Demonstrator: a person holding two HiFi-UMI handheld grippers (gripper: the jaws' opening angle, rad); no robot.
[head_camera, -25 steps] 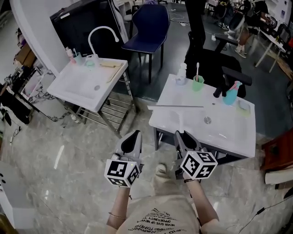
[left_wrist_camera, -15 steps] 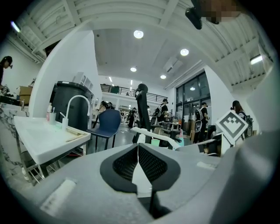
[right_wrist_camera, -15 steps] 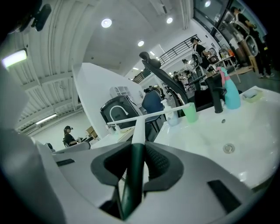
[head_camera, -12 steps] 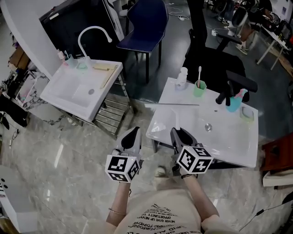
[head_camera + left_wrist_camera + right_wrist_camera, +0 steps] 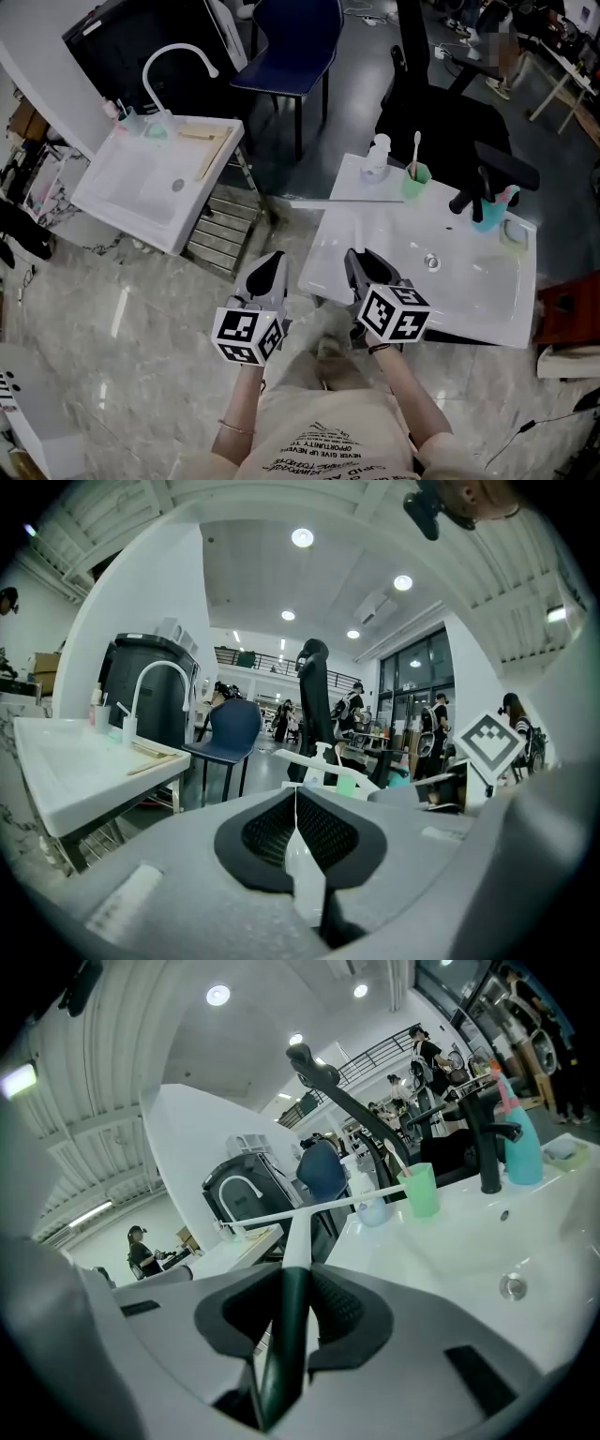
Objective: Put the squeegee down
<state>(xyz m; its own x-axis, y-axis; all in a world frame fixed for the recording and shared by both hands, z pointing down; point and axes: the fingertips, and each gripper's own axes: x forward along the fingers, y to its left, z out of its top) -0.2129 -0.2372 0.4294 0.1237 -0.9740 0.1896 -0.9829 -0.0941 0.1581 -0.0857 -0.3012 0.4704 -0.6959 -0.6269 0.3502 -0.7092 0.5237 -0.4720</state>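
The squeegee (image 5: 356,200) has a long thin white blade and a white handle with a dark green grip. My right gripper (image 5: 352,260) is shut on that grip (image 5: 284,1321) and holds the squeegee out over the left part of the white sink (image 5: 469,281). In the right gripper view the blade (image 5: 319,1209) runs crosswise above the basin. My left gripper (image 5: 275,260) hovers beside it, left of the sink's corner. Its pads (image 5: 296,794) meet with nothing between them.
On the sink's back rim stand a soap bottle (image 5: 377,155), a green cup with a toothbrush (image 5: 413,173), a black tap (image 5: 483,192) and a blue cup (image 5: 487,216). A second white sink (image 5: 131,197) stands at the left. A blue chair (image 5: 291,47) is behind.
Both grippers have moved forward and a little down. The squeegee's blade has travelled farther over the sink toward the cups at the back.
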